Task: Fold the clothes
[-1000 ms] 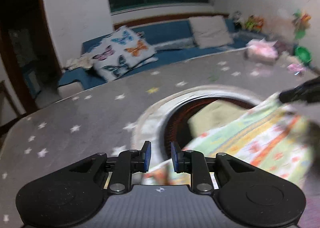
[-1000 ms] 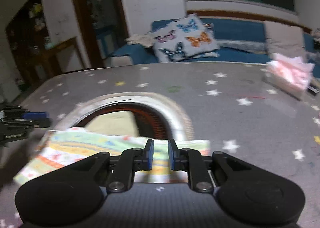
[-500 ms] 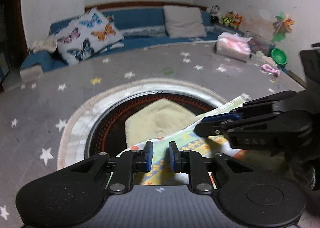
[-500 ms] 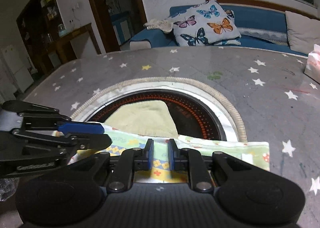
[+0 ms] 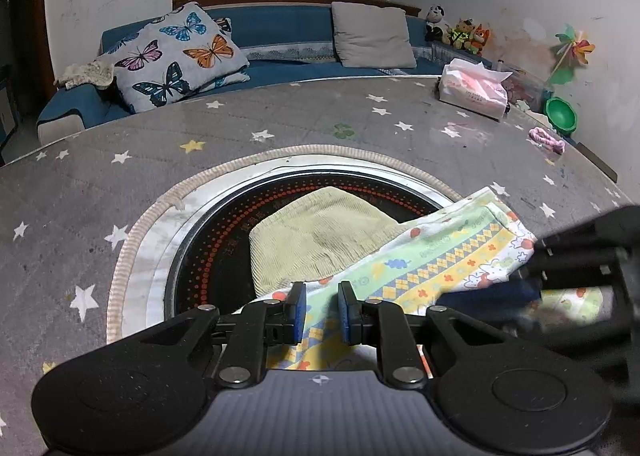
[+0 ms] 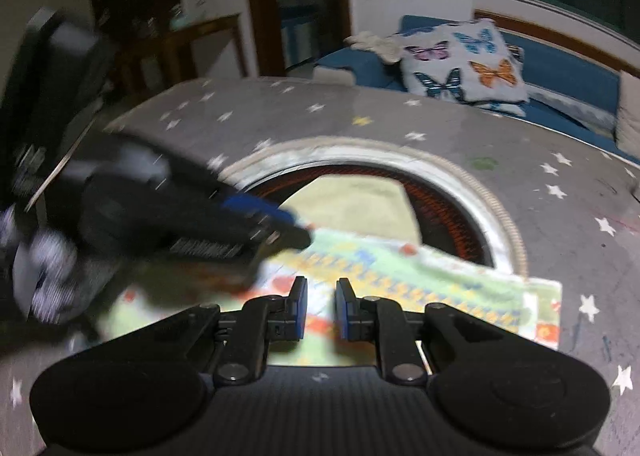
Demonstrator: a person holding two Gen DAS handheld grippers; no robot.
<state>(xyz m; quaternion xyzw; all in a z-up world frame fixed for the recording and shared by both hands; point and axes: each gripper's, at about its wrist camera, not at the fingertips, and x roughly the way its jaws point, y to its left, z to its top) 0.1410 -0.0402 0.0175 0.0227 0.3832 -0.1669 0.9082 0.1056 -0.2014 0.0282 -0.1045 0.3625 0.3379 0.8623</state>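
Note:
A patterned children's cloth [image 5: 440,252] with green, yellow and orange print stretches between my two grippers above the table. My left gripper [image 5: 322,306] is shut on its near edge, and the fabric runs up through the narrow gap between the blue pads. My right gripper [image 5: 538,252] comes in from the right and pinches the cloth's far corner. In the right wrist view the cloth [image 6: 420,276] lies spread under the right gripper [image 6: 320,308], which is shut on it. The blurred left gripper [image 6: 292,234] reaches in from the left at the cloth's edge.
A yellow-green ribbed towel [image 5: 320,232] lies on a round black hotplate [image 5: 212,256] sunk in the grey star-print table [image 5: 160,160]. A pink tissue pack [image 5: 472,90] and green bowl [image 5: 560,116] stand far right. Beyond the table a blue sofa holds a butterfly pillow [image 5: 180,52].
Both grippers have swung over the hotplate and come close together, carrying the cloth with them. The right gripper has rolled and keeps moving, so its view is blurred.

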